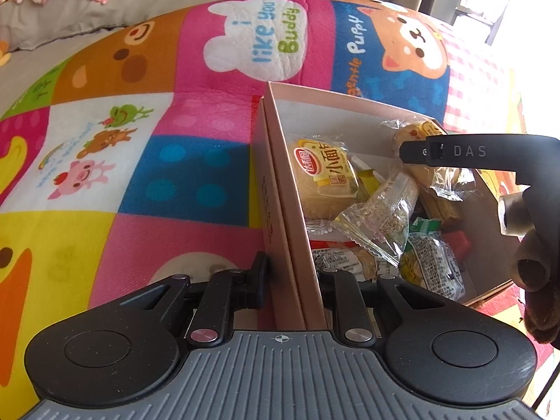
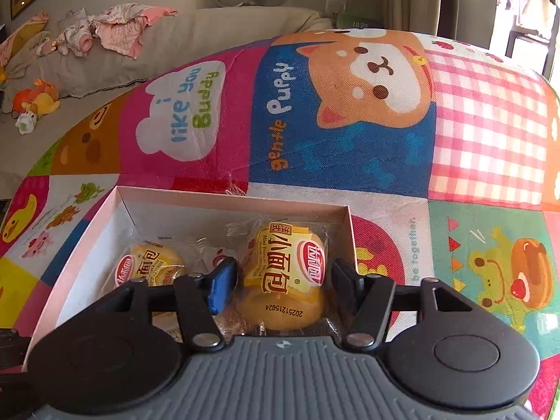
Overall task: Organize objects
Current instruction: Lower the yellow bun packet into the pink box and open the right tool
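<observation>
The left gripper [image 1: 290, 280] was clamped on the box [image 1: 280, 189] wall: one finger [image 1: 258, 273] stood outside the pink wall and the other inside, w/ the wall pressed between them. The box lay on a colourful play mat [image 1: 140, 140] and held several wrapped snacks. In the left wrist view a bun [image 1: 323, 178] in a yellow wrapper lay near the wall, a clear packet [image 1: 381, 220] w/ a grain bar was just beside it, and a green-white packet [image 1: 434, 266] lay nearer the camera, touching the clear one. The right gripper [image 1: 413, 152] came in from the right side above the box, over a second bun [image 1: 416, 133] at the far corner; a gloved hand [image 1: 539, 245] held it. In the right wrist view the right gripper [image 2: 283, 280] was spread open, its fingers on both sides of that bun [image 2: 283, 280] but not pressing it, as far as I could see; small gaps showed on each side. The blue pad of the left finger [image 2: 222, 287] was near the wrapper. The first bun [image 2: 150, 266] lay to the left, inside the box [image 2: 87, 241], near its wall. A beige sofa [image 2: 210, 35] w/ pink clothes [image 2: 119, 31] stood behind the mat [image 2: 455, 140].
</observation>
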The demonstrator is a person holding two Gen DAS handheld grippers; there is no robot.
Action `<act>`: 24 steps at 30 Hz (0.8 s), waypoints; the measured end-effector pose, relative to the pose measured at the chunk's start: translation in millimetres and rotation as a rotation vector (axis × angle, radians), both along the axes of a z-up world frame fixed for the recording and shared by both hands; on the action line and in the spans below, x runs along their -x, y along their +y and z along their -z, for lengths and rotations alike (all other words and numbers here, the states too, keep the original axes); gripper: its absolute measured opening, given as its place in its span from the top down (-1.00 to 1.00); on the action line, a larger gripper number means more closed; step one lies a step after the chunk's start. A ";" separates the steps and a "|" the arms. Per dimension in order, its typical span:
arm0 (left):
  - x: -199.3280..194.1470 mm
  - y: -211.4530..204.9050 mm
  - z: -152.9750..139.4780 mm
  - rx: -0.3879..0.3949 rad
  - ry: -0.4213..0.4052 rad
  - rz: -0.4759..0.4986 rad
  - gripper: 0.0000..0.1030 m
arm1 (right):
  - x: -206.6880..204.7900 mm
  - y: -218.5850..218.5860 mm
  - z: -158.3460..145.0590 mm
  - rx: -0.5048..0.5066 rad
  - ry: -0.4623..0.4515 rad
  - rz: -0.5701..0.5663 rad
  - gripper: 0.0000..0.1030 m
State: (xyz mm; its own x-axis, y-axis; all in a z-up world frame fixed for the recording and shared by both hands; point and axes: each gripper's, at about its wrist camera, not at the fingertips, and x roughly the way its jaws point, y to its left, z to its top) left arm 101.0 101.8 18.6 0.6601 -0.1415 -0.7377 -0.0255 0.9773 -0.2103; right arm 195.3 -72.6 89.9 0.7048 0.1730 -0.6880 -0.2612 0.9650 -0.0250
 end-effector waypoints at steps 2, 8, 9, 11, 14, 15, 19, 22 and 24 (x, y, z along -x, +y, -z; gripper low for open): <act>-0.1 -0.1 0.0 0.000 0.000 0.000 0.58 | 5.4 -3.2 -4.1 -0.012 -0.003 -0.004 -0.28; 0.0 0.0 0.1 0.000 0.001 0.000 0.58 | 55.4 -25.8 -33.1 -0.031 -0.088 -0.080 -0.48; 0.0 0.0 0.1 0.000 0.000 0.000 0.58 | 69.0 -32.5 -37.6 -0.024 -0.103 -0.099 -0.49; 0.0 0.0 0.0 0.000 0.000 0.001 0.58 | 89.5 -42.8 -39.9 -0.013 -0.111 -0.130 -0.53; 0.1 -0.9 0.0 -0.003 0.003 0.001 0.58 | 118.4 -56.6 -36.5 0.016 -0.100 -0.165 -0.53; -0.2 -1.1 0.0 -0.004 0.005 0.001 0.59 | 126.4 -59.8 -34.5 0.024 -0.096 -0.174 -0.53; -0.8 -2.8 -0.6 -0.015 0.011 -0.002 0.60 | 148.2 -66.5 -22.8 0.004 -0.079 -0.201 -0.53; -1.9 -5.4 -1.9 -0.036 0.018 -0.002 0.62 | 158.4 -60.1 -8.4 0.019 -0.088 -0.226 -0.52; -2.4 -6.1 -2.2 -0.047 0.019 0.001 0.63 | 161.9 -52.1 2.1 0.041 -0.103 -0.234 -0.42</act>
